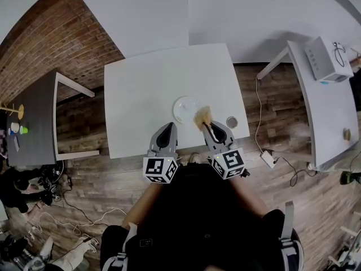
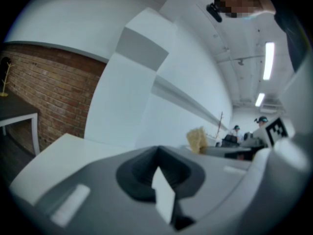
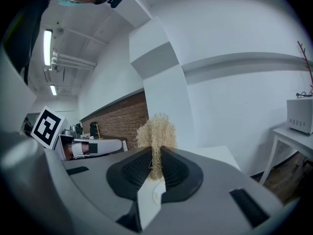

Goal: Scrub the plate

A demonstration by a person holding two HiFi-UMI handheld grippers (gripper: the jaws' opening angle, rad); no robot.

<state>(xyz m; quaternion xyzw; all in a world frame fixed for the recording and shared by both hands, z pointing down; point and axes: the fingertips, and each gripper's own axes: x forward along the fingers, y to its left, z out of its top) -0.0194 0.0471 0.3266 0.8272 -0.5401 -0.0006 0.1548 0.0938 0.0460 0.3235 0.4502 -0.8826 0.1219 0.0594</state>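
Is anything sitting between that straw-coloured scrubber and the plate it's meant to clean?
Nothing visible. The right gripper holds the scrubber just beside the plate; the small grey round object lies on the other side.

White plate (image 1: 185, 108) and table (image 1: 146, 89), straw-yellow scrubber (image 1: 202, 116), red-brown brick wall (image 1: 56, 38).

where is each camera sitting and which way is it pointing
Head view: on the person's head, looking steeply down at the white table and round white plate; the dark-clothed torso, left gripper and right gripper show.
Left gripper view: rides the left gripper, facing level over the table toward the white wall; its jaws show, shut on nothing.
Right gripper view: rides the right gripper, facing level across the room; its jaws clamp the tan fibrous scrubber.
Shared: all three show the scrubber.
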